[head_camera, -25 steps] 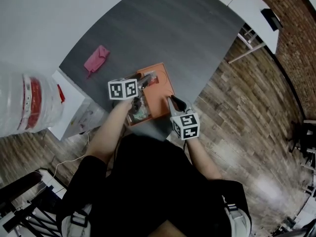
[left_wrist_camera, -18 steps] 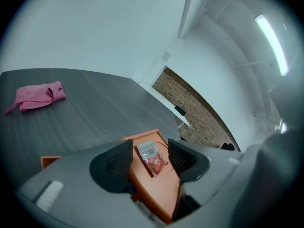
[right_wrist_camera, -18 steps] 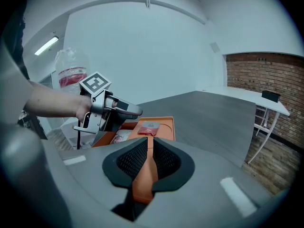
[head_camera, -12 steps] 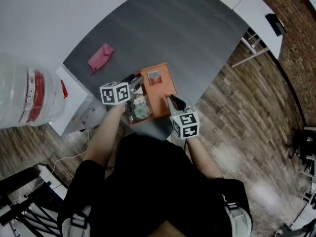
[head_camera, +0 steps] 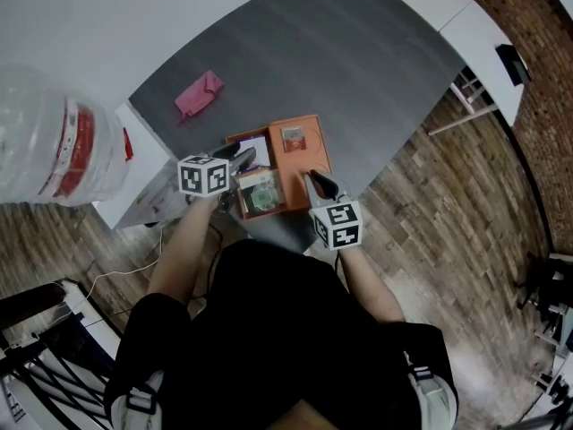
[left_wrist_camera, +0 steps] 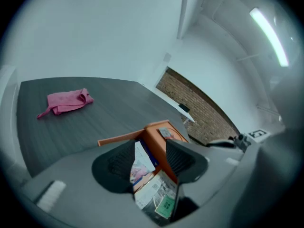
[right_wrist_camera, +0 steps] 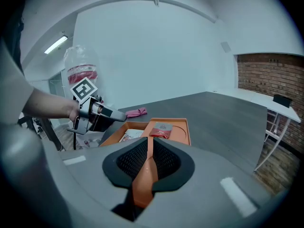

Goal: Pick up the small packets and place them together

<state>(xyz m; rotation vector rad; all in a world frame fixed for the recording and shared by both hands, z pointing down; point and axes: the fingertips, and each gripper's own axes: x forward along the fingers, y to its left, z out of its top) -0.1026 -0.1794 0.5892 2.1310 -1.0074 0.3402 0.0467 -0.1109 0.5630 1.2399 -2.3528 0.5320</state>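
Orange tray, one of it, sits on a dark grey table close to the edge nearest you. You hold two grippers.

Your right gripper is clamped on the tray's near wall; in the right gripper view the orange rim runs up between the closed pads. Your left gripper is at the tray's left side with its jaws apart. They have just been closing. In the left gripper view packets and the tray's divider show between them, and neither pad visibly presses on anything.

Three small packets can be counted, all lying in the tray:
- A red packet lies flat in the right section, towards the far end.
- A white packet with pink print lies in the left section, towards the far end.
- A clear packet with a green label lies just beside the white one, nearer to you.

The red packet is kept apart from the other two by the divider.

There is one pink cloth, crumpled and well apart from the tray near the table's left edge. One large water bottle with a red label stands off the table to your left.

A wide stretch of grey tabletop runs beyond the tray to the far edge. A wooden floor shows past the table's right edge.
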